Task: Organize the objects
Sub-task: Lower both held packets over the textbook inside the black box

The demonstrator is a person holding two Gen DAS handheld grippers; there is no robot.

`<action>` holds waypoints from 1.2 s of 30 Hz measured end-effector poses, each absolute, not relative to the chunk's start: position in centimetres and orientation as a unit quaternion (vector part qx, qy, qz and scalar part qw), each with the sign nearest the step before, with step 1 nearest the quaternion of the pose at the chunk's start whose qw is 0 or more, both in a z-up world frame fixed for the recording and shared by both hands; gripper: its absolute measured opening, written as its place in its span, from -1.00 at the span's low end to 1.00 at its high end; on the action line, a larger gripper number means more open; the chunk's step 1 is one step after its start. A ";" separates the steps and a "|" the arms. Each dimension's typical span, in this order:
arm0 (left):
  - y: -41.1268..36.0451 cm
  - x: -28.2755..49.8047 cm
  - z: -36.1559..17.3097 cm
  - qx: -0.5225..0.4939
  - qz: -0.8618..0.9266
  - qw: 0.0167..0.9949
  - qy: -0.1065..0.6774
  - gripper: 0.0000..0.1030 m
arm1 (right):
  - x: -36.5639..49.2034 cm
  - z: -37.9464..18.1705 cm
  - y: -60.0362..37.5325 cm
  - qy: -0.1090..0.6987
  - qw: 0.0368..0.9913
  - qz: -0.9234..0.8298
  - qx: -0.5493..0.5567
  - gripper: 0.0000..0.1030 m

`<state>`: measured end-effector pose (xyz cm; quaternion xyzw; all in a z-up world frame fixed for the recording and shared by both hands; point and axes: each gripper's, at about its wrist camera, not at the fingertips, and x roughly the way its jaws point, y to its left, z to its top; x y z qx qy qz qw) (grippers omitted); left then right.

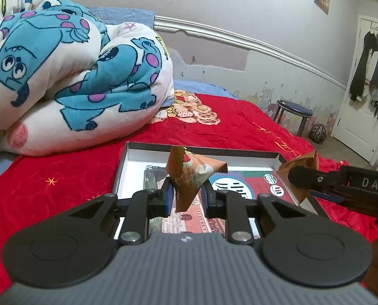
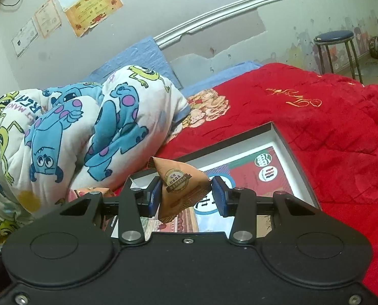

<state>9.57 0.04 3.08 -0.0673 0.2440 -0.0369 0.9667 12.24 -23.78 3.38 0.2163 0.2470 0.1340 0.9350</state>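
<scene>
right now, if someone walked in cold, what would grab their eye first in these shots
Probably the white blanket printed with blue cartoon monsters, heaped at the left on the bright red bedspread. Next, up close, each gripper holds a brown triangular snack packet between its fingers: the left gripper one packet, the right gripper another, both above an open shallow box.

Both grippers are chunky black plastic with two big round discs, silver pivot screws and blue rubbery pads (image 1: 169,198) on the fingers. The left gripper (image 1: 187,197) has a ribbed grey base, while the right gripper (image 2: 186,194) is all black with "DAS" lettering on its side.
</scene>
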 end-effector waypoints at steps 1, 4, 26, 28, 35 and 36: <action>0.1 9.5 3.1 -0.067 -0.036 0.967 0.244 -0.49 | 12.2 3.4 -23.8 0.247 0.935 0.135 0.216 -0.20; 0.1 9.4 3.2 -0.065 -0.036 0.968 0.242 -0.49 | 12.2 3.3 -23.7 0.247 0.935 0.136 0.216 -0.20; 0.3 10.1 1.8 -0.054 -0.025 0.964 0.259 -0.49 | 13.9 1.5 -21.7 0.257 0.925 0.154 0.232 -0.20; 0.5 10.2 1.6 -0.055 -0.023 0.964 0.260 -0.49 | 14.0 1.5 -21.4 0.256 0.926 0.156 0.230 -0.20; 0.9 10.6 1.3 -0.062 -0.017 0.962 0.265 -0.49 | 14.5 1.0 -20.6 0.261 0.925 0.159 0.227 -0.20; 0.9 10.6 1.3 -0.062 -0.017 0.962 0.266 -0.49 | 14.5 0.9 -20.6 0.261 0.924 0.160 0.227 -0.20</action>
